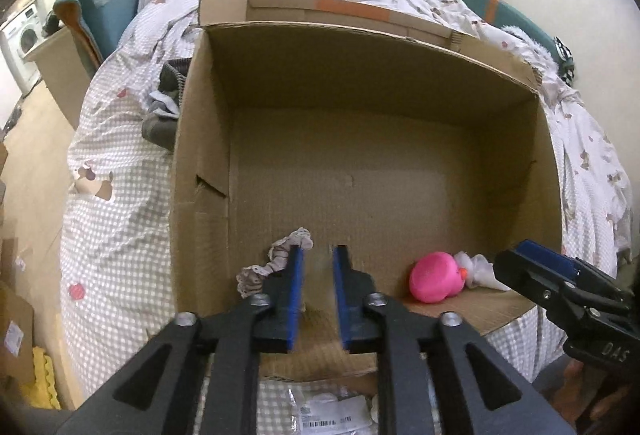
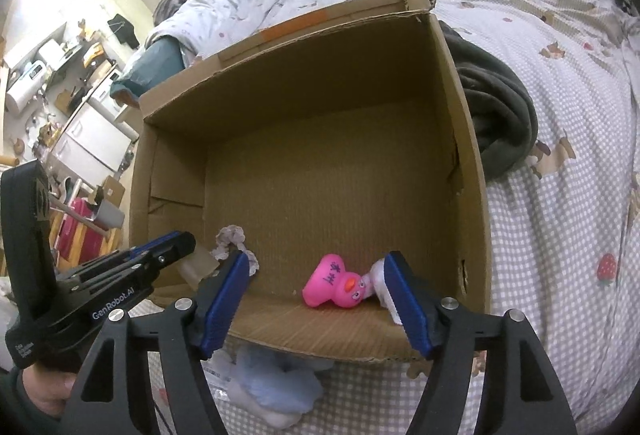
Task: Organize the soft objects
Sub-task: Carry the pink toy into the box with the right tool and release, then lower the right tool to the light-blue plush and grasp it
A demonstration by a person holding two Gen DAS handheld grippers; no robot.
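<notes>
A cardboard box was seen lying on its side on the bed. Inside it, near the front edge, a pink duck and a lace scrunchie were found. Both the left tool and the right tool were held apart, gripping nothing.

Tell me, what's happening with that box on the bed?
A person holds tongs in each hand over a cardboard box on the bed. Inside lie a pink rubber duck, a white cloth beside it, and a lacy scrunchie. The left tongs hold something clear, hard to identify. The right tongs are open and empty.
</notes>
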